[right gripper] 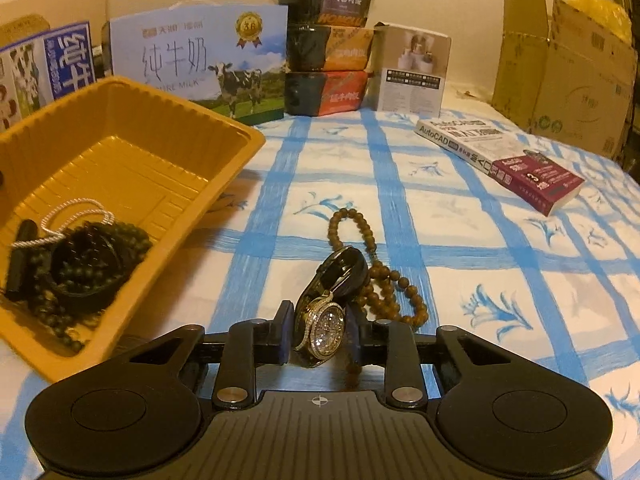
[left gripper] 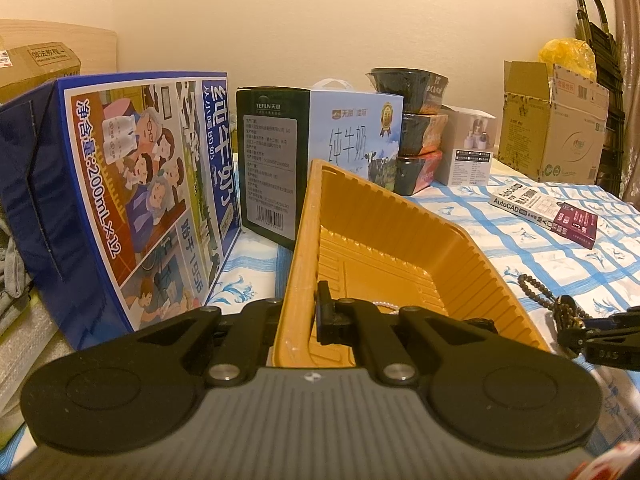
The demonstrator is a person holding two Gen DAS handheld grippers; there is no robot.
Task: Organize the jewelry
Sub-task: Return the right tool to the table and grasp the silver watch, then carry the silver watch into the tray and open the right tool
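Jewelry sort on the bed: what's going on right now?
The left gripper is clamped shut on the near wall of the yellow tray, steadying it. The right gripper has its jaws around a rhinestone watch on the blue-checked sheet, beside a brown bead strand. Dark beads already lie in the tray.

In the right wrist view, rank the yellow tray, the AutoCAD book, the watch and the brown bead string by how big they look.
1. Yellow tray, clearly largest.
2. AutoCAD book.
3. Brown bead string and watch: too alike to rank; the watch is nearer the camera, and partly hides the beads.
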